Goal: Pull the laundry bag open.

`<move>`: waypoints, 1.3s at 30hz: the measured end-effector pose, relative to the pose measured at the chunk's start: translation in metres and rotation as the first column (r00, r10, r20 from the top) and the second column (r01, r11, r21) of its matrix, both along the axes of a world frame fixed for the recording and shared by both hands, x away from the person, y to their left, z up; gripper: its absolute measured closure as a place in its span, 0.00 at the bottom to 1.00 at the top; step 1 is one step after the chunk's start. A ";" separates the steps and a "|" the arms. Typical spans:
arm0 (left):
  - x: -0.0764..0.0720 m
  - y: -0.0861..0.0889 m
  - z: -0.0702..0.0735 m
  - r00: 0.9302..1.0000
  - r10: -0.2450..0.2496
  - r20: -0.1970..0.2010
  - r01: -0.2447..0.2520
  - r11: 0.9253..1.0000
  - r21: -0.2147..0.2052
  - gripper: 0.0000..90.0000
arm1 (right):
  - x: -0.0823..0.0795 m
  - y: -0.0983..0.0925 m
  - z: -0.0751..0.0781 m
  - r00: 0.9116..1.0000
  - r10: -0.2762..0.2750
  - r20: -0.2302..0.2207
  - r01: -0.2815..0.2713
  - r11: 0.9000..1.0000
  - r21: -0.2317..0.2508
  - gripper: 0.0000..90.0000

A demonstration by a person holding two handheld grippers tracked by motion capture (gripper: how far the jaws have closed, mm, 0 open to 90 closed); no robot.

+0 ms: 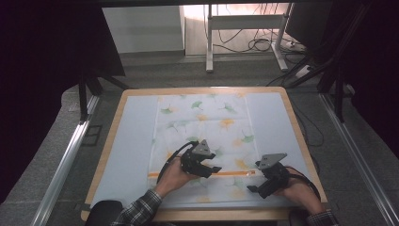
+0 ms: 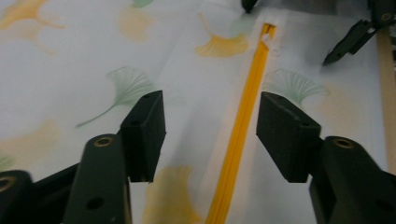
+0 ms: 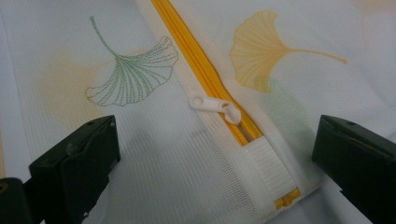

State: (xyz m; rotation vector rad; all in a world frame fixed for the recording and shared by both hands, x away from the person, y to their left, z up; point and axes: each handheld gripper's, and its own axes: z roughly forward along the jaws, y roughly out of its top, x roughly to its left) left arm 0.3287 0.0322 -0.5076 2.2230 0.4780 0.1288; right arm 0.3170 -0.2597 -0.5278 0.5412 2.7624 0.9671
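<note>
White mesh laundry bag [image 1: 202, 141] printed with ginkgo leaves, lying flat on the pale blue counter [image 1: 127, 141]. Orange zipper [image 1: 230, 173] runs across its near end.

Left gripper [image 2: 210, 135]: jaws about half open, straddling the zipper tape, nothing pinched between the pads; fabric below looks untouched. Seen from above it sits near the zipper's middle [image 1: 211, 169].

Right gripper [image 3: 212, 154]: jaws wide apart, hovering over the zipper's end, gripping nothing. White pull tab [image 3: 215, 106] lies between them, resting on the teeth just short of the white end tab [image 3: 268, 168].

Progress, as a judgement: slider sits at one end, and the teeth along the visible length look meshed, so the zip appears closed and the work barely begun. Neither the tab nor the cloth is held yet. What is left: grip the pull, pin the fabric, draw the slider along.
</note>
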 end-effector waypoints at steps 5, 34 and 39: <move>-0.001 -0.020 -0.001 0.999 -0.051 -0.008 0.051 0.999 -0.008 0.56 | 0.000 0.000 0.000 1.000 -0.001 0.000 0.001 1.000 0.002 0.01; 0.004 -0.102 -0.023 0.994 -0.109 0.000 0.109 0.993 0.043 0.75 | 0.000 0.000 0.000 1.000 -0.004 0.000 0.004 1.000 0.004 0.01; 0.006 -0.101 -0.021 0.996 -0.089 0.020 0.087 0.993 0.079 0.88 | 0.000 0.000 0.000 1.000 -0.003 0.001 0.003 1.000 0.003 0.01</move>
